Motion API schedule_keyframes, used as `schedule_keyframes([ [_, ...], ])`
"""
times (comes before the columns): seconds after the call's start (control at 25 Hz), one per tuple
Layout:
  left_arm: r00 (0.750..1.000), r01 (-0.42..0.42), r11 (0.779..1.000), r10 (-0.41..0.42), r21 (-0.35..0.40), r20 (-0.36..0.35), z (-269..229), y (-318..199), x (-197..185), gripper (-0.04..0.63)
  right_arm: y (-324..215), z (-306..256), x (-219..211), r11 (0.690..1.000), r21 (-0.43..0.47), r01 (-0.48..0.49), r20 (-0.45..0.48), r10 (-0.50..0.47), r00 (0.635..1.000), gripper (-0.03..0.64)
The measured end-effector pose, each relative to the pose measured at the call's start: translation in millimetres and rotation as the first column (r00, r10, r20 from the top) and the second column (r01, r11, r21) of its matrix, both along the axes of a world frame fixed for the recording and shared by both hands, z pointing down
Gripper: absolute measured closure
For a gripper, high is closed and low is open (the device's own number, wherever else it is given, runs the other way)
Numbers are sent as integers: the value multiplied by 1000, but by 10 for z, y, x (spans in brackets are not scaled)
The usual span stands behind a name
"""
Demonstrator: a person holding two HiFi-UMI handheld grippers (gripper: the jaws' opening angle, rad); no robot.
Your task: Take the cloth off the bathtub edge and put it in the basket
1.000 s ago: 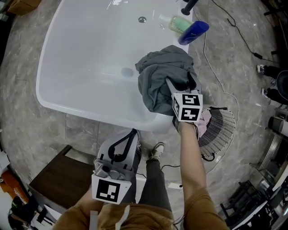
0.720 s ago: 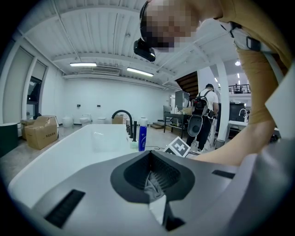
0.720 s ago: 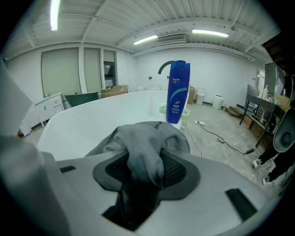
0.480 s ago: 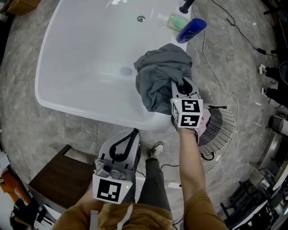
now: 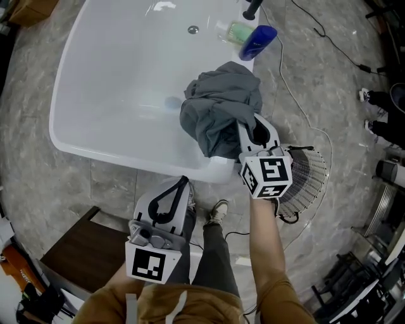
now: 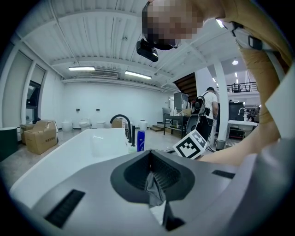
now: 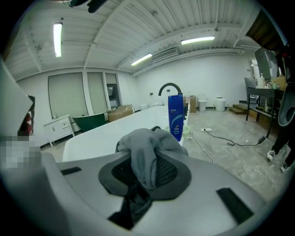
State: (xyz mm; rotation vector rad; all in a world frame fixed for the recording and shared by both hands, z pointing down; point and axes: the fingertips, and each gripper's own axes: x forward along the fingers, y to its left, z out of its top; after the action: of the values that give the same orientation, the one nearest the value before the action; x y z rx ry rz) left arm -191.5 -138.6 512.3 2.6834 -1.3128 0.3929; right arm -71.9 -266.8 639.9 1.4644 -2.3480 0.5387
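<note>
A crumpled grey cloth lies bunched on the near right edge of the white bathtub. My right gripper reaches into it from the right. Its jaws have just been closing and are now shut on a fold of the cloth, which drapes between the pads. The wire basket stands on the floor just right of the tub, partly behind the right gripper's marker cube. My left gripper is held low before the tub's front wall. It is shut and holds nothing, away from the cloth.
A blue bottle, a green item and a black tap sit at the tub's far rim. A cable trails over the marble floor. A dark wooden stool stands at lower left. The person's shoe is under the tub edge.
The right gripper's jaws went from open around the cloth to shut on it, and the gripper rose, tugging the cloth up. The left gripper stayed put.
</note>
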Motion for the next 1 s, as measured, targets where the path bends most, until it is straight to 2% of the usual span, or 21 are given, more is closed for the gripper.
schedule_keyframes([
  [0.4,1000,18,997,-16,69,-27,-504,46,-12,589,324,-1388,102,979,202,-5,59,-7,998,548],
  [0.56,998,48,993,-44,105,-37,-814,120,-83,589,467,-2094,105,954,299,11,60,-30,998,549],
  [0.8,997,70,990,-66,126,-38,-1291,341,-136,589,827,-3098,224,923,386,-8,111,-38,993,551],
  [1.0,998,55,981,-51,188,-25,-1748,542,-128,589,1183,-4137,346,867,497,-8,131,-66,989,549],
])
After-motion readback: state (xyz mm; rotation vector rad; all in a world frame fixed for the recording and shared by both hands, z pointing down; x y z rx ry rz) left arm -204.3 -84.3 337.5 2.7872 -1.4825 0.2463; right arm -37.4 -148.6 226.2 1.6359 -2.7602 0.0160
